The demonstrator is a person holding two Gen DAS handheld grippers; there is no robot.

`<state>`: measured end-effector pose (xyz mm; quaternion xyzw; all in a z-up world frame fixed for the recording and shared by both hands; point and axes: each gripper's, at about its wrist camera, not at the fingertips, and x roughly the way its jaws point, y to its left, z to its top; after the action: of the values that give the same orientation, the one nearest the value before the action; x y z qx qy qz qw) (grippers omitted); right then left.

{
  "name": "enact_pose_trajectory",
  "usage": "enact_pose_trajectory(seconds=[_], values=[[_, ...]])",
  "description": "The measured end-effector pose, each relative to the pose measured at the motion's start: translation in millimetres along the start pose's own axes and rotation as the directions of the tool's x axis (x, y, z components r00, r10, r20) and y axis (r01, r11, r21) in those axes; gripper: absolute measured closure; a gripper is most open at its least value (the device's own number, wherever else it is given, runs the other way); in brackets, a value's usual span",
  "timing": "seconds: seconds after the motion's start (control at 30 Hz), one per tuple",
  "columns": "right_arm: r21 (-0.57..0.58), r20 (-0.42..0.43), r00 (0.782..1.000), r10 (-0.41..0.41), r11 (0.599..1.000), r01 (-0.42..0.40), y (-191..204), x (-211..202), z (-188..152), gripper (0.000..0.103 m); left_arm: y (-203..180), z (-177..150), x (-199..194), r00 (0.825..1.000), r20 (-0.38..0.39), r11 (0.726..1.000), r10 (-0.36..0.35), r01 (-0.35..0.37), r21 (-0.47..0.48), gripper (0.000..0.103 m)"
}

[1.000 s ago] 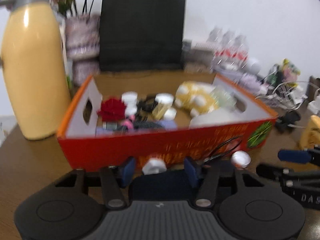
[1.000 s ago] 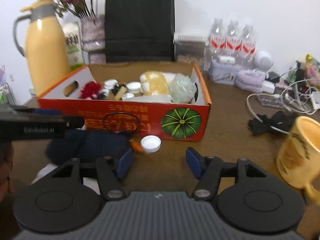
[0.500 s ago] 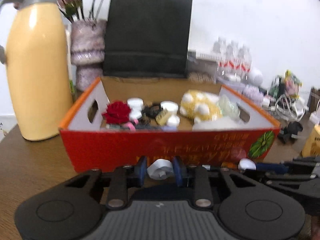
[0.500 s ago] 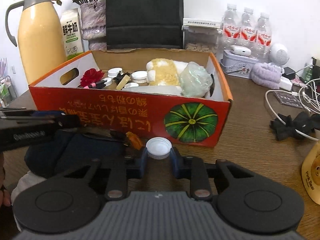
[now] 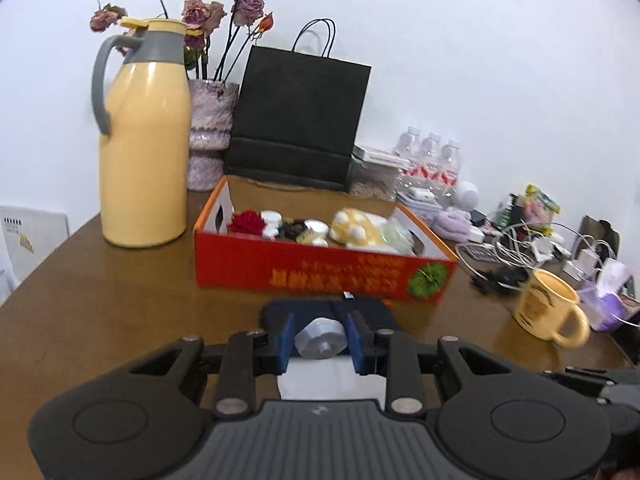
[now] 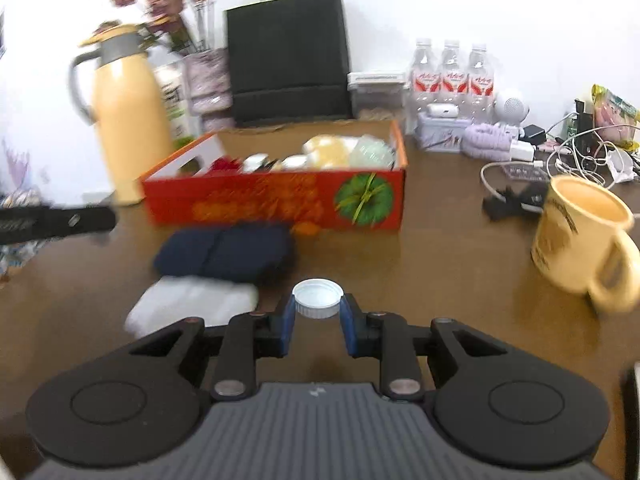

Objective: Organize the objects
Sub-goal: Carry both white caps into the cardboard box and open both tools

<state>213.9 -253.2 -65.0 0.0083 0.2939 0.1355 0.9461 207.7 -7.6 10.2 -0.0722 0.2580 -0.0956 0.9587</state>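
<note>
My left gripper [image 5: 320, 338] is shut on a small white bottle cap [image 5: 320, 338], held above a navy folded cloth [image 5: 276, 314] and a white cloth [image 5: 320, 380]. My right gripper [image 6: 318, 312] is shut on another white bottle cap [image 6: 318, 298], lifted off the brown table [image 6: 440, 272]. Behind both stands the red-orange cardboard box [image 5: 320, 276] [image 6: 260, 204] holding a red rose, several caps, a yellow plush and a pale bag. In the right wrist view the navy cloth [image 6: 224, 254] and white cloth [image 6: 192, 304] lie left of the cap, and the left gripper's arm [image 6: 56, 222] shows at the left edge.
A yellow thermos jug [image 5: 144, 152], a vase of dried roses [image 5: 208, 132] and a black paper bag [image 5: 296, 120] stand behind the box. A yellow mug [image 6: 584, 244], tangled cables [image 6: 560, 160], water bottles [image 6: 452, 76] and small clutter fill the right side.
Both grippers closed on white caps in front of the box, then pulled back from it and lifted them. The box now looks farther away in both views.
</note>
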Motion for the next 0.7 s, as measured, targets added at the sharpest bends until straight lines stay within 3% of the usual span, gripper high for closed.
enact_pose_trajectory(seconds=[0.17, 0.37, 0.57, 0.7], values=[[-0.057, 0.028, 0.999, 0.029, 0.998, -0.028, 18, -48, -13, 0.078, 0, -9, -23, 1.0, 0.009, 1.0, 0.003, -0.003, -0.011, 0.076], [-0.048, 0.059, 0.998, 0.036, 0.998, -0.034, 14, -49, 1, 0.078, 5, 10, -10, 0.998, 0.054, 1.0, -0.022, 0.021, 0.022, 0.076], [-0.036, 0.127, 0.985, 0.12, 0.992, -0.117, 7, -2, 73, 0.078, 32, 82, 79, 0.991, -0.016, 0.991, -0.129, 0.13, 0.021, 0.076], [0.019, 0.077, 0.98, 0.185, 0.982, -0.187, 7, 68, 133, 0.078, 45, 117, 155, 0.986, -0.102, 0.991, -0.133, 0.132, -0.011, 0.075]])
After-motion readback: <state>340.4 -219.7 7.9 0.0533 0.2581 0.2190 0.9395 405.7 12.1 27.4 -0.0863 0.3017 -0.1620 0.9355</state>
